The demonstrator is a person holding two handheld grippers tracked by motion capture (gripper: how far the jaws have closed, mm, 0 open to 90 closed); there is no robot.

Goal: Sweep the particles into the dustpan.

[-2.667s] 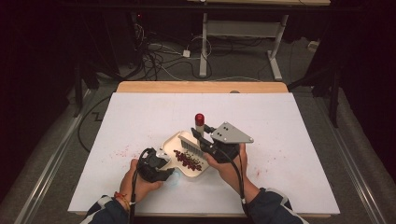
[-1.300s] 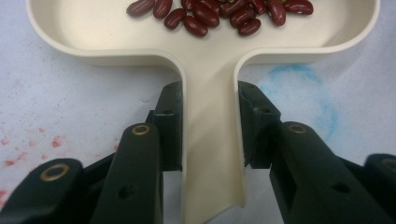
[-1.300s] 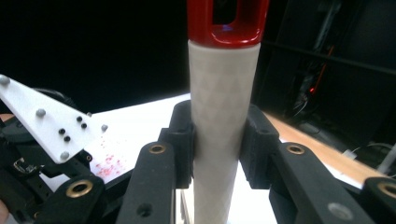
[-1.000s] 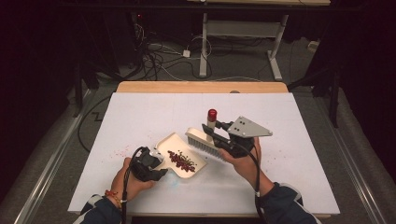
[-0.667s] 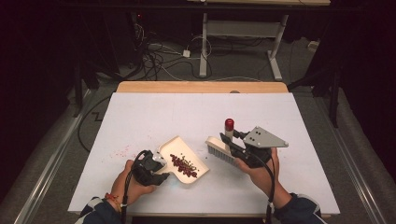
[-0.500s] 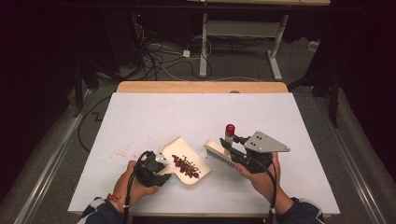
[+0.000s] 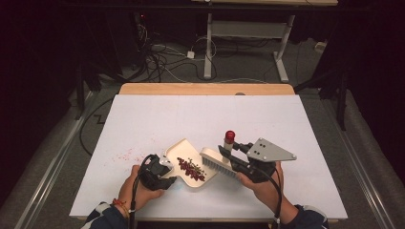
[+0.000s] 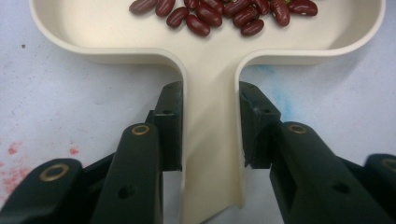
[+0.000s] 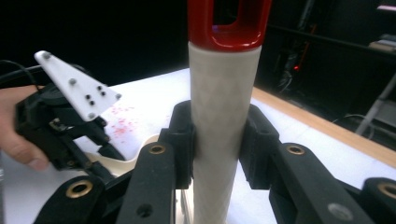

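With the dustpan (image 8: 210,154) handle clamped by the left gripper (image 8: 210,126) and the brush (image 7: 218,162) by the right gripper (image 9: 217,140), the kidney beans (image 7: 191,169) are gathered; tipping out is judged next.

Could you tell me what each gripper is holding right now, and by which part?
The left gripper clamps the dustpan by its handle; the right gripper clamps the brush by its white handle shaft.

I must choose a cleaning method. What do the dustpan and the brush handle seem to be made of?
Dustpan: probably moulded plastic, cream, smooth with a soft sheen and rounded rim. Brush handle: likely plastic too, off-white, faintly textured and matt, with a glossy red end cap.
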